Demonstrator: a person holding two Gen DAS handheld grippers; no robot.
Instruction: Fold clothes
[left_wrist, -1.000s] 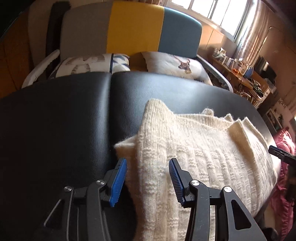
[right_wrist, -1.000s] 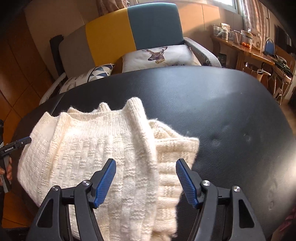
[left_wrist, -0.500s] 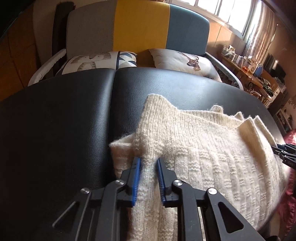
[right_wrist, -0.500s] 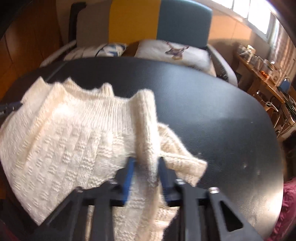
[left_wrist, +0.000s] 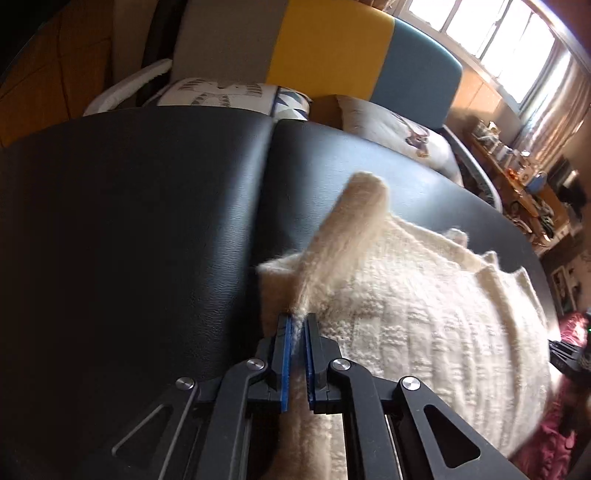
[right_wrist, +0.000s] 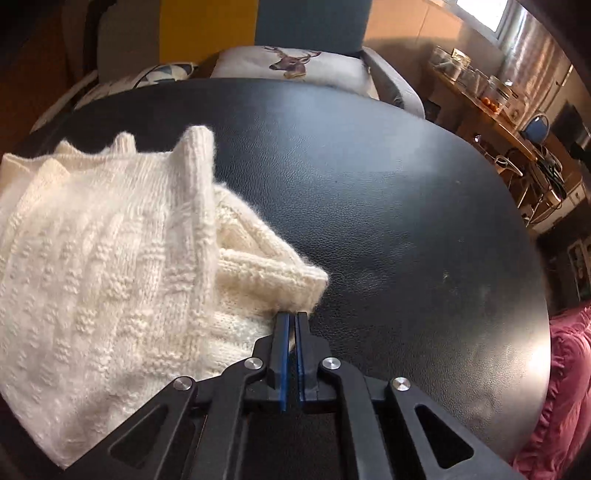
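Where both grippers pinch its edges, left gripper (left_wrist: 297, 322) and right gripper (right_wrist: 291, 320): a cream, textured-knit sweater (right_wrist: 103, 258), bunched.

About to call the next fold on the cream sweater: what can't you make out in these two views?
- Left wrist view: the sweater is motion-blurred; its raised fold's knit is unreadable.
- Both views: the sweater's near edge runs under the left hand-held gripper and the right hand-held gripper; how much fabric is pinched is hidden.
- Right wrist view: the sweater's left side is cut off by the frame edge.
- Jars on the side table: too small.
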